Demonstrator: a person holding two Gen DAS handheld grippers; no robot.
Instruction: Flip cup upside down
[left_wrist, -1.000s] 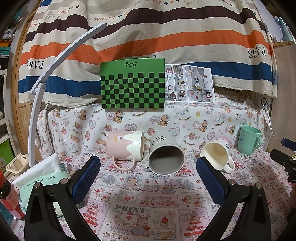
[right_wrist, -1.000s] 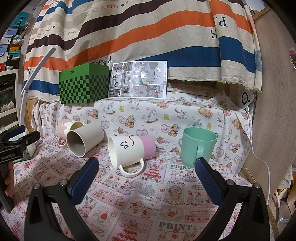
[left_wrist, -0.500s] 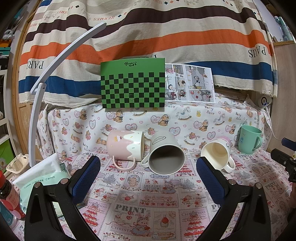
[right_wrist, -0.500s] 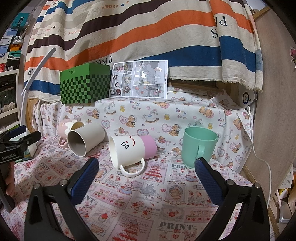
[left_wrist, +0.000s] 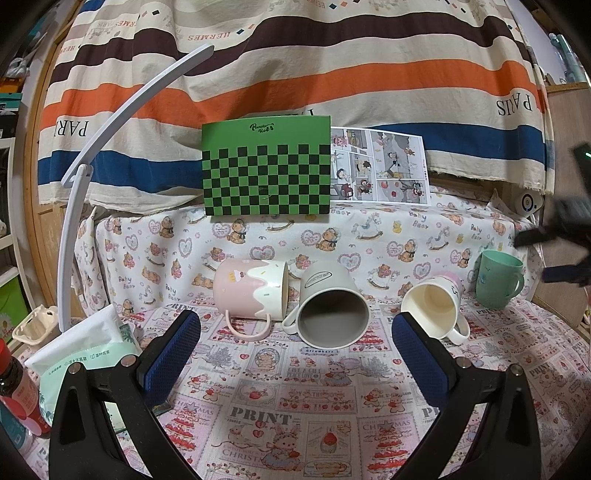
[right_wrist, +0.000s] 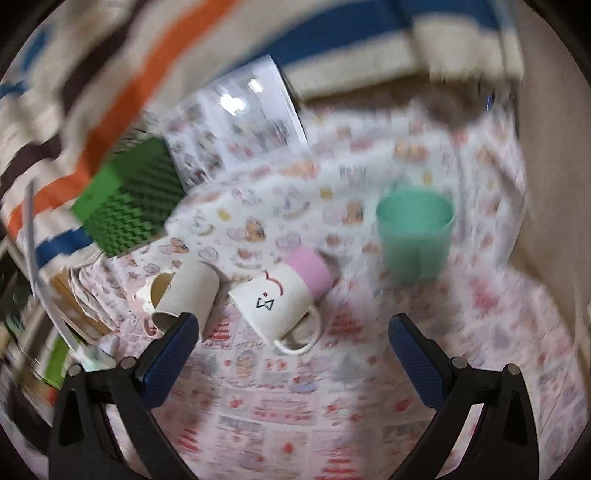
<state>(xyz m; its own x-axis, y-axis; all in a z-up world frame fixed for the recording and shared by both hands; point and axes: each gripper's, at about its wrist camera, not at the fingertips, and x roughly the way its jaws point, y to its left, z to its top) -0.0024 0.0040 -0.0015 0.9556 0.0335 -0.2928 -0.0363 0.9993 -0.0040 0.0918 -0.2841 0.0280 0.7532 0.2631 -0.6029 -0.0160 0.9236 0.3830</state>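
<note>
Several cups are on the patterned cloth. A teal cup (left_wrist: 499, 278) stands upright at the far right; in the blurred right wrist view it (right_wrist: 414, 234) is ahead and right. A white-and-pink face cup (left_wrist: 432, 311) (right_wrist: 284, 293), a grey cup (left_wrist: 331, 309) (right_wrist: 186, 293) and a pink drip-glaze cup (left_wrist: 251, 293) lie on their sides. My left gripper (left_wrist: 295, 350) is open and empty, short of the lying cups. My right gripper (right_wrist: 293, 350) is open and empty, raised and tilted above the cloth; it shows blurred at the right edge of the left wrist view (left_wrist: 561, 236).
A green checkered box (left_wrist: 266, 166) and a comic sheet (left_wrist: 380, 168) lean against the striped curtain at the back. A white curved lamp arm (left_wrist: 74, 221), a mint tissue pack (left_wrist: 81, 354) and a red-capped bottle (left_wrist: 14, 398) are at the left.
My right gripper has swung up and rolled quickly, blurring its view, and now looks down on the cups. In the left wrist view it has risen. The left gripper and the cups have not moved.
</note>
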